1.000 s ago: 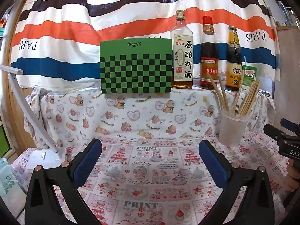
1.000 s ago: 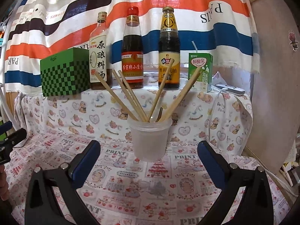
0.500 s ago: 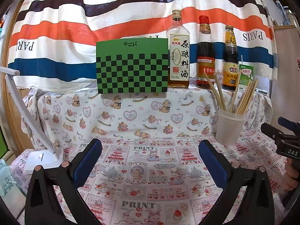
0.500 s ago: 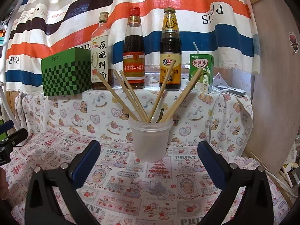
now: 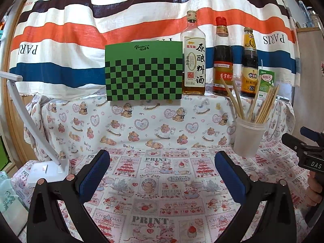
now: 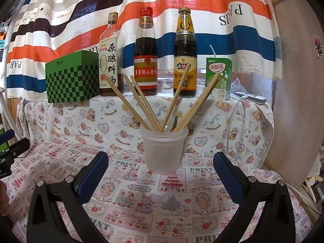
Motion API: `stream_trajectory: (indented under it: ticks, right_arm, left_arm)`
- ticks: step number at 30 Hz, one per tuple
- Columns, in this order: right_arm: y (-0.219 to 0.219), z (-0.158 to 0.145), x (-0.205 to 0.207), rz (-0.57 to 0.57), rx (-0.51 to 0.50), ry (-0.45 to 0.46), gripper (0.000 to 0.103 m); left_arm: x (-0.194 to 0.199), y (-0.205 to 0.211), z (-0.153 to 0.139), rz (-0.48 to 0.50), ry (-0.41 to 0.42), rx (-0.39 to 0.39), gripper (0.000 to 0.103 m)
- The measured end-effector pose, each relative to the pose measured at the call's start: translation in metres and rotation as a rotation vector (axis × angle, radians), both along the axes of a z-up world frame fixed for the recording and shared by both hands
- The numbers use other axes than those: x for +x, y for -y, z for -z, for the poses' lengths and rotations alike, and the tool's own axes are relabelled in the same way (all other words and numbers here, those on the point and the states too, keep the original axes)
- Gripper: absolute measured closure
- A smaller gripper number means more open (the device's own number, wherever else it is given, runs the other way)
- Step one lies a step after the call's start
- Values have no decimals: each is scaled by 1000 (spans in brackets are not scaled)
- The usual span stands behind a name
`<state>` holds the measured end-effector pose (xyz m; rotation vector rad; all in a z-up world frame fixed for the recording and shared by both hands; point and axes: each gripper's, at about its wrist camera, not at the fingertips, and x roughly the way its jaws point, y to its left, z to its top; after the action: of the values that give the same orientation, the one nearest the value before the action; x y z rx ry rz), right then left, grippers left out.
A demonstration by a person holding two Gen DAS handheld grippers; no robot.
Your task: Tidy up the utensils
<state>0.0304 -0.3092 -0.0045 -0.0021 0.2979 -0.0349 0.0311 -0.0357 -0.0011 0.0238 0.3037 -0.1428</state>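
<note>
1. The left gripper has its two blue-padded fingers spread wide. Nothing is between them, only the patterned tablecloth below.
2. The right gripper also has its fingers wide apart and holds nothing.
3. A cloudy see-through plastic cup stands upright on the tablecloth, just ahead of the right gripper, in line with the gap between its fingers.
4. Long wooden chopsticks stick out of the cup and lean out to both sides like a fan. A dark metal utensil tip peeks out too; what kind it is I cannot tell.
5. From the left gripper's camera, the cup is off to the right, near the other gripper.
6. Behind, on a raised shelf, stand a green checkered box, three tall sauce bottles and a small green drink carton.
7. A white desk lamp sits at the left.
</note>
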Motion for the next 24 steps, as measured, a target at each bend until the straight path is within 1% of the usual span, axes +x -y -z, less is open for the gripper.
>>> stream_trajectory:
  ticks: [4,24]
  right_arm:
    - [0,1,1,-7,4,-11,0]
    - [0,1,1,-8,2,-11,0]
  left_arm:
    - [0,1,0,4,0,0,1]
    - [0,0,0,4,-1,0,1]
